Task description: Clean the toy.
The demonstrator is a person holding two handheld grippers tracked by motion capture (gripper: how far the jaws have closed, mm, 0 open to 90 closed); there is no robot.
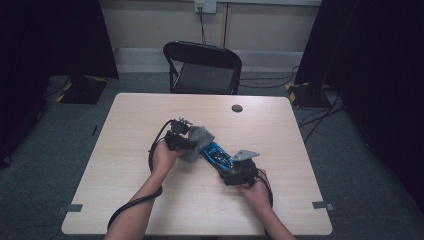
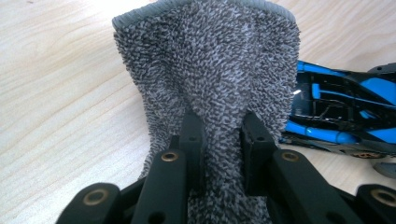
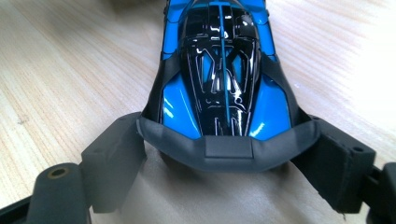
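Lying between right tongs (image 3: 224, 154), blue toy car (image 3: 219, 70), cloth (image 2: 210, 70) pinched by left tongs (image 2: 222, 140)

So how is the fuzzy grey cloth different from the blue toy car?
The grey cloth is soft, nubbly and matte; the toy car is hard, glossy blue and black. The cloth is pinched in the left claw; the car's rear sits between the right claw's jaws. Both are over the table.

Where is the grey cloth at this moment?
The grey cloth is clamped in the left gripper near the middle of the table in the high view, right beside the blue toy car that sits between the right gripper's jaws.
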